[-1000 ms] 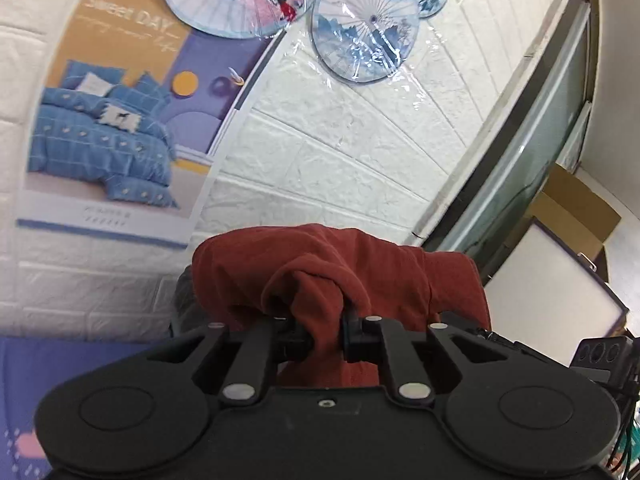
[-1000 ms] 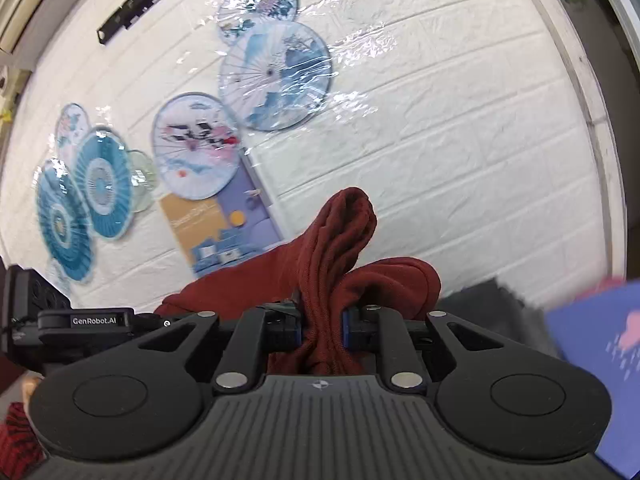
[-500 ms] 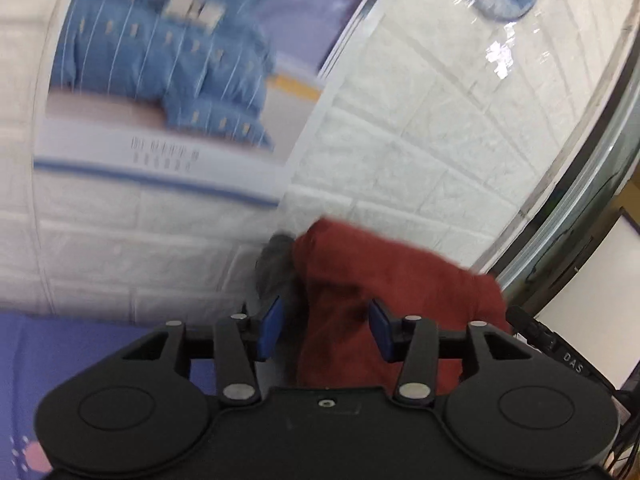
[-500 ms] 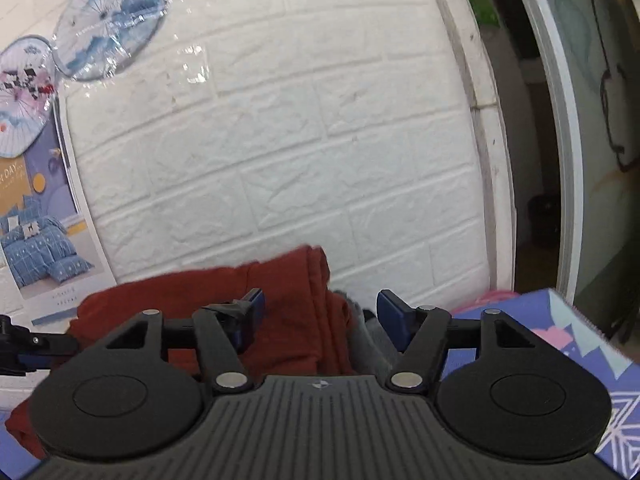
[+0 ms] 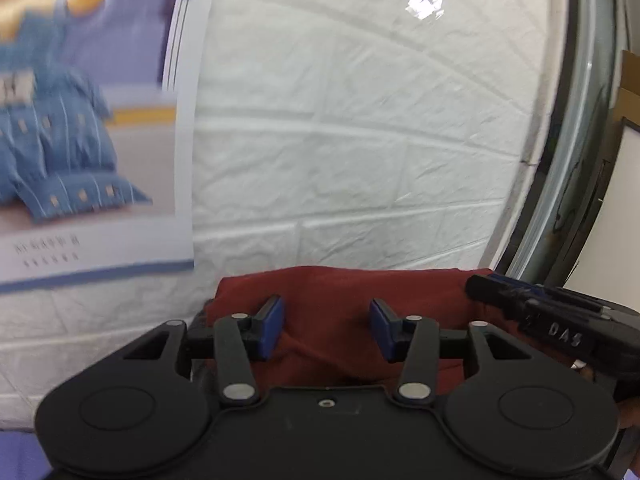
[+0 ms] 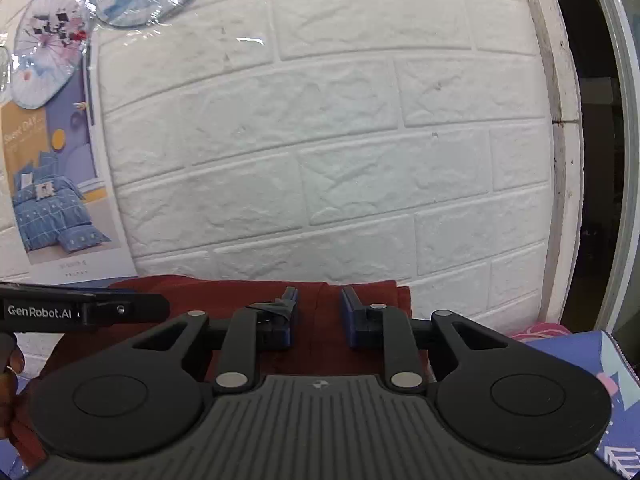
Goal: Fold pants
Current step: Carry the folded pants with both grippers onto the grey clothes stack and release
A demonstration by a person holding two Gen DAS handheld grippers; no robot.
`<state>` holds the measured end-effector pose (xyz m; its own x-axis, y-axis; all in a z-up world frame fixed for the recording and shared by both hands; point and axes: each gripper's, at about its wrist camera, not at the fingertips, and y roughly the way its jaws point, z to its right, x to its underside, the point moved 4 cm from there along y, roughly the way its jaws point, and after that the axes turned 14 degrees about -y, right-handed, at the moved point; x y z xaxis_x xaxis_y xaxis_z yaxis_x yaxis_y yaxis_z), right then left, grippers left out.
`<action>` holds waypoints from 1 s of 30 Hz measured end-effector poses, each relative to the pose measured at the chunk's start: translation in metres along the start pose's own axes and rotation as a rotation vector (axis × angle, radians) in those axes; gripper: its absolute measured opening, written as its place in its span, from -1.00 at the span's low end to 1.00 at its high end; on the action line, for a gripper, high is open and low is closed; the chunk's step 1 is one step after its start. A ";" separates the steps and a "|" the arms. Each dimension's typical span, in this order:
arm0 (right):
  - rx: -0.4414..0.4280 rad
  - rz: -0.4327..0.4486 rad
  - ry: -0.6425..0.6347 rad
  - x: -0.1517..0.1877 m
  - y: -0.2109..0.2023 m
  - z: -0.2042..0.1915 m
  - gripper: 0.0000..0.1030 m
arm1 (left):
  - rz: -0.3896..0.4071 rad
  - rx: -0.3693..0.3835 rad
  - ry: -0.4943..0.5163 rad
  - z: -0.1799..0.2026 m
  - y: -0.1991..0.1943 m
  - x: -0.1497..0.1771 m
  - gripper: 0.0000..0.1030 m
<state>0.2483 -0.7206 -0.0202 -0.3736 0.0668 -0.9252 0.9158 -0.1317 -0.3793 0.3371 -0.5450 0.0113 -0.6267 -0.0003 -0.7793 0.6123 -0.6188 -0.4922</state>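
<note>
The dark red pants (image 5: 332, 292) lie folded in a flat strip at the foot of the white brick wall, and they show again in the right wrist view (image 6: 240, 292). My left gripper (image 5: 327, 326) hovers just over them, open, its blue pads clear of the cloth. My right gripper (image 6: 320, 312) is over the strip's right end. Its jaws are closing with red cloth showing in the gap, but the pads do not press on it. Each view shows the other gripper at its side: the right one (image 5: 560, 320) and the left one (image 6: 80, 312).
The white brick wall (image 6: 320, 160) stands close behind the pants. On it hang a bedding poster (image 5: 80, 120) and paper umbrellas (image 6: 48, 52). A patterned blue-purple sheet (image 6: 580, 360) covers the surface at the right. A glass door frame (image 5: 568, 160) stands at the far right.
Both grippers were shut on bunched pants a second ago. They have let go and sunk toward the wall. The pants now lie flat. The right jaws opened wide, then narrowed.
</note>
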 end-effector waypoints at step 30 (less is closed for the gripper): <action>0.079 -0.154 -0.206 0.016 -0.223 -0.040 1.00 | 0.001 0.047 -0.147 0.024 -0.225 0.053 0.69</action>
<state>0.0439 -0.6506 0.0499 -0.5367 -0.1096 -0.8366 0.8348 -0.2128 -0.5077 0.1542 -0.4245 0.0897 -0.6919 -0.1134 -0.7130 0.5919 -0.6546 -0.4703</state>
